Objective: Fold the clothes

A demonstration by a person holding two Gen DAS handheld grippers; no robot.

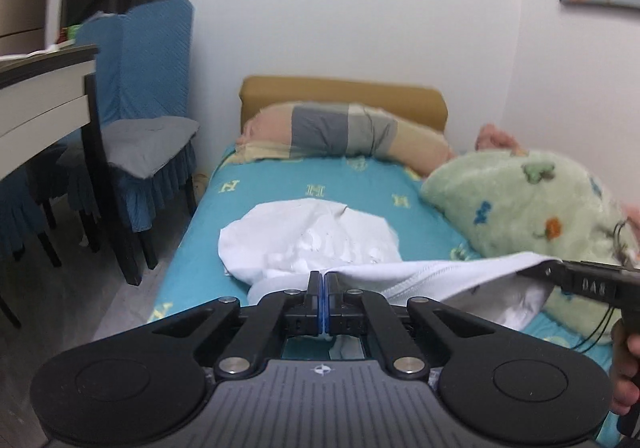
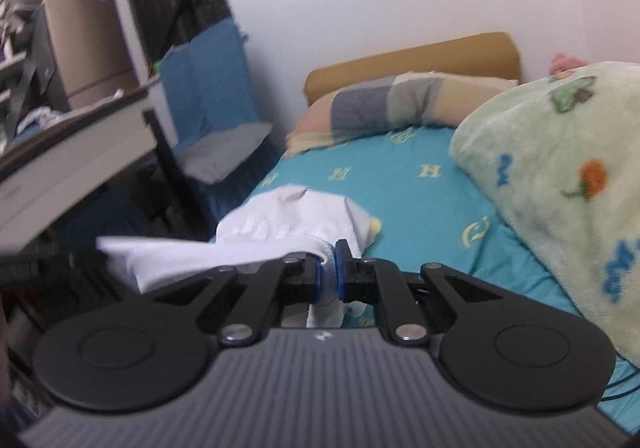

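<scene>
Left gripper and right gripper each clamp the white garment above a turquoise bedsheet, beside a green fleece blanket, striped pillow and blue-covered chair.

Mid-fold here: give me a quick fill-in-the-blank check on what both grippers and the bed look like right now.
1. Both the left gripper and the right gripper are shut on the ____ garment.
2. The garment's far end rests on the ____ bedsheet.
3. The fleece blanket heaped on the bed is pale ____.
4. A blue-covered ____ stands beside the bed.

Missing words: white; turquoise; green; chair
</scene>
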